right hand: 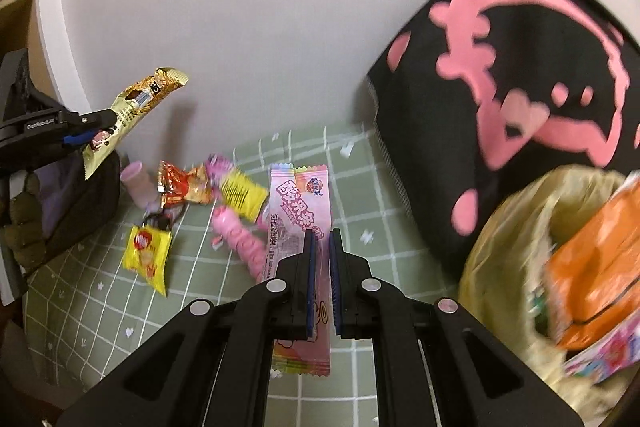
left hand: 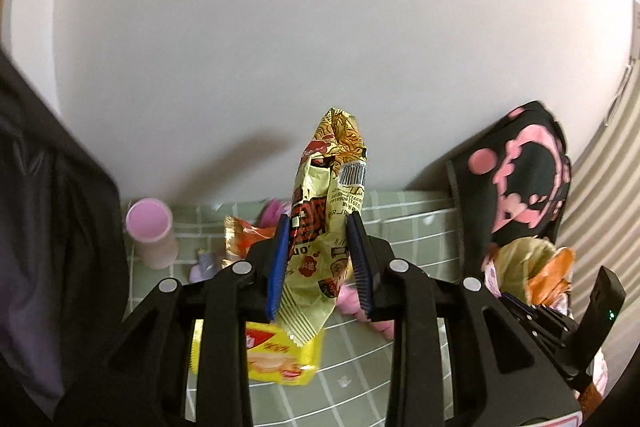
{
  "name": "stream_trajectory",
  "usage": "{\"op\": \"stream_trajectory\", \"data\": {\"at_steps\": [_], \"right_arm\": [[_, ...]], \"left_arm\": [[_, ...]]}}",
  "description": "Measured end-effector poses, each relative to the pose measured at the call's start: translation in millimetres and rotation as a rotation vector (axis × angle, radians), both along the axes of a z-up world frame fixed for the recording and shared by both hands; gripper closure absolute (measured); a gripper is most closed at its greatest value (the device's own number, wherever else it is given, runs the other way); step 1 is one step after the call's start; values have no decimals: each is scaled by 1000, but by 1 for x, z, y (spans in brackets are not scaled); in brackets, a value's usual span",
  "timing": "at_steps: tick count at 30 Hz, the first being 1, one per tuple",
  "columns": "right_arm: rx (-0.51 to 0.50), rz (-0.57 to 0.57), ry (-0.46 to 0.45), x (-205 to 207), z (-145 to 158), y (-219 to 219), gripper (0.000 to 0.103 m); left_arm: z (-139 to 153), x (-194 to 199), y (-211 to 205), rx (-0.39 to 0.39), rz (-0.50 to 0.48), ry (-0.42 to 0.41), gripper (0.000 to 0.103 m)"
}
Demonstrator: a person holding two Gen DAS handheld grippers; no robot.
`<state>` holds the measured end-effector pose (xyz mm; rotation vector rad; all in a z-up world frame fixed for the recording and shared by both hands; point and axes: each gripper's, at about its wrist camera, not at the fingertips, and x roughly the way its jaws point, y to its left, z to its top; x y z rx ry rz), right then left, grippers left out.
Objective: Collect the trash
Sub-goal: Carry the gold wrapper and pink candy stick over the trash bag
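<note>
— Jaws first: how do they stand?
— Left gripper [left hand: 320,263] has its jaws clenched on the gold noodle wrapper [left hand: 326,227], held up off the surface [right hand: 360,187] in front of the white wall [left hand: 320,27]. Right gripper [right hand: 320,283] has its jaws nearly together over the pink candy wrapper [right hand: 298,215]; whether they grip it, I cannot tell.
— Other trash?
— A yellow packet [right hand: 148,251], a red-orange wrapper [right hand: 182,187] and a pink cup [left hand: 150,231] lie on the green checked cloth. At the right, the trash bag [right hand: 512,227] stands open beside a black-and-pink bag [right hand: 520,67], with an orange packet [right hand: 596,267] inside.
</note>
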<state>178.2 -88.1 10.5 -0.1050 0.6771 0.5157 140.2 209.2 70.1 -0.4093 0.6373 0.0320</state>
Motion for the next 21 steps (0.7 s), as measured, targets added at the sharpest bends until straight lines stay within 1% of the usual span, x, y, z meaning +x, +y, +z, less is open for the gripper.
{"op": "stream_trajectory", "data": {"at_steps": [4, 9, 11, 13, 15, 18, 21], "right_arm": [[10, -29, -41, 9, 20, -11, 95], [14, -85, -100, 20, 46, -29, 95], [3, -124, -128, 25, 56, -40, 95], [4, -170, -137, 31, 60, -53, 95], [8, -228, -137, 36, 63, -69, 95], [1, -302, -132, 37, 64, -89, 95], [-18, -383, -124, 36, 64, -111, 95]], "left_arm": [[17, 5, -12, -2, -51, -28, 75], [30, 30, -43, 3, -145, -49, 75], [34, 44, -59, 8, -204, -57, 75], [36, 58, -74, 7, -261, -59, 75], [37, 71, -89, 6, -313, -60, 75], [39, 92, -118, -17, -422, -60, 75], [42, 104, -147, -10, -525, -66, 75]]}}
